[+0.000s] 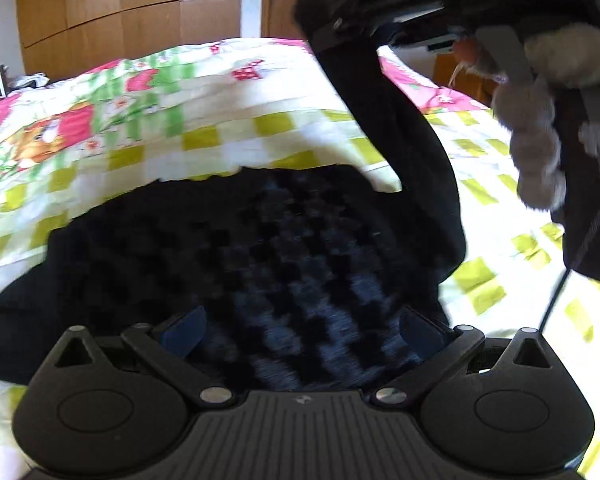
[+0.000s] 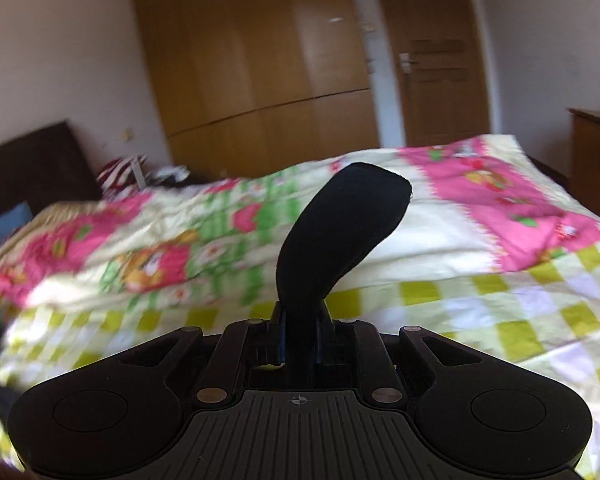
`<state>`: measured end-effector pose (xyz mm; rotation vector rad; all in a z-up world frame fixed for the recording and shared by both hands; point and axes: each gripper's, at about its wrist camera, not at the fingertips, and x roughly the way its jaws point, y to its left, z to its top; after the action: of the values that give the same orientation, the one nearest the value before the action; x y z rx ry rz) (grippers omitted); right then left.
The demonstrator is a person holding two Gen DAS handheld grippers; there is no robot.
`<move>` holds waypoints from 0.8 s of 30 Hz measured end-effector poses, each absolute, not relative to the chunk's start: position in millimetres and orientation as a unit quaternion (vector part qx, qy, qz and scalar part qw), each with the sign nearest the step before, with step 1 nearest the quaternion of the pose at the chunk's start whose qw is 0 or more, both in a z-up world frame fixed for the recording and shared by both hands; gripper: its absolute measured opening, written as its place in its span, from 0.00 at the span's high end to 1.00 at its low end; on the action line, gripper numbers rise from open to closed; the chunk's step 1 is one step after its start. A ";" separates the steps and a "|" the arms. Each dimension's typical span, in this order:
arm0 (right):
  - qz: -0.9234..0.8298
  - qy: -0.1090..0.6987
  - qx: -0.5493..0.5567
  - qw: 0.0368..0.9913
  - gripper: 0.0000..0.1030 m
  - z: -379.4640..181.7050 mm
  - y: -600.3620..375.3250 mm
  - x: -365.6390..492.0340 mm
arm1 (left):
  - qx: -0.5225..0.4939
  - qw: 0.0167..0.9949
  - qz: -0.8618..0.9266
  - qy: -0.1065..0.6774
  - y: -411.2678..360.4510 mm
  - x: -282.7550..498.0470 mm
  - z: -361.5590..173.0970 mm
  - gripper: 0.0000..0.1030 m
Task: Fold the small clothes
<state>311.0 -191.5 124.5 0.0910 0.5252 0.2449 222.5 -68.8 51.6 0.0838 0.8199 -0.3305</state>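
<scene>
Black knitted garment (image 1: 260,248), woven in a raised checker pattern with a faint blue sheen, lies spread on a quilted bedspread (image 1: 204,92) that covers one bed. The bedspread is soft and rumpled, printed with yellow-green and white squares near its edge and with pink, green and cartoon-bear panels further in. Behind the bed stands a tall wooden wardrobe (image 2: 252,60) with smooth flat fronts, and beside it one wooden door (image 2: 436,60) with a metal handle; the walls are plain white. A dark headboard (image 2: 32,168) shows in the right wrist view, with striped red-and-white fabric (image 2: 120,172) near it. One long strip of the garment, a smooth matte black band (image 1: 400,120), rises from the flat part up to the right gripper (image 2: 300,340), whose jaws are pressed together on it; past the jaws the band's end stands up and curls over in a rounded tip. A hand in a fuzzy grey glove (image 1: 536,148) holds that gripper. The left gripper (image 1: 300,332) hovers just over the flat part of the garment, its two blue-tipped fingers (image 1: 184,332) spread wide apart with nothing between them.
</scene>
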 end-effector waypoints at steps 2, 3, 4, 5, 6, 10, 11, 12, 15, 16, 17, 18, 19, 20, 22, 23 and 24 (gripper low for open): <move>0.198 0.299 -0.056 0.932 0.86 92.6 -132.9 304.1 | 0.057 0.904 -0.135 0.401 -34.2 211.1 48.1 0.00; 0.220 0.317 -0.096 0.918 0.85 76.6 -111.6 299.0 | 0.063 0.904 -0.123 0.406 -20.8 206.2 45.5 0.00; 0.245 0.341 -0.138 0.897 0.83 58.3 -92.0 293.5 | 0.067 0.902 -0.112 0.412 -7.1 201.5 42.3 0.00; 0.260 0.357 -0.170 0.881 0.83 45.7 -75.4 284.9 | 0.069 0.899 -0.103 0.420 4.8 198.8 38.3 0.00; 0.265 0.364 -0.195 0.872 0.83 35.6 -64.5 277.3 | 0.068 0.897 -0.095 0.426 13.6 196.0 34.8 0.00; 0.269 0.387 -0.241 0.848 0.79 20.4 -56.0 258.3 | 0.054 0.894 -0.073 0.439 39.8 190.6 26.2 0.00; 0.275 0.388 -0.237 0.847 0.76 23.7 -59.1 249.2 | 0.053 0.896 -0.069 0.436 41.9 191.7 27.1 0.00; 0.277 0.391 -0.233 0.846 0.70 26.2 -62.0 247.2 | 0.051 0.898 -0.067 0.432 43.5 194.3 28.6 0.00; 0.289 0.386 -0.244 0.841 0.60 31.9 -66.4 240.3 | 0.043 0.905 -0.068 0.418 45.7 206.2 36.4 0.00; 0.295 0.387 -0.251 0.837 0.60 31.8 -67.2 239.1 | 0.044 0.907 -0.068 0.412 46.4 210.4 39.6 0.00; 0.301 0.389 -0.254 0.833 0.60 33.3 -68.7 238.5 | 0.046 0.910 -0.069 0.406 47.1 212.4 42.8 0.00; 0.306 0.391 -0.251 0.831 0.60 35.4 -71.3 237.6 | 0.049 0.912 -0.068 0.401 48.2 213.4 45.4 0.00; 0.308 0.393 -0.245 0.831 0.60 38.0 -73.9 236.8 | 0.051 0.914 -0.068 0.397 49.4 214.3 47.6 0.00; 0.310 0.395 -0.239 0.831 0.60 40.6 -77.6 236.0 | 0.052 0.914 -0.070 0.396 50.2 213.4 49.0 0.00; 0.313 0.401 -0.228 0.831 0.60 46.3 -85.1 235.5 | 0.053 0.913 -0.071 0.398 52.8 213.1 50.7 0.00; 0.310 0.403 -0.226 0.831 0.60 48.8 -88.6 237.0 | 0.054 0.912 -0.073 0.399 53.2 212.3 51.5 0.00; 0.308 0.404 -0.224 0.831 0.60 50.6 -91.8 238.0 | 0.055 0.912 -0.074 0.400 53.4 212.1 52.0 0.00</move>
<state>238.0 -91.8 50.6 -0.4760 0.8571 0.6531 212.1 53.4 52.0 0.1130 0.8250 -0.1520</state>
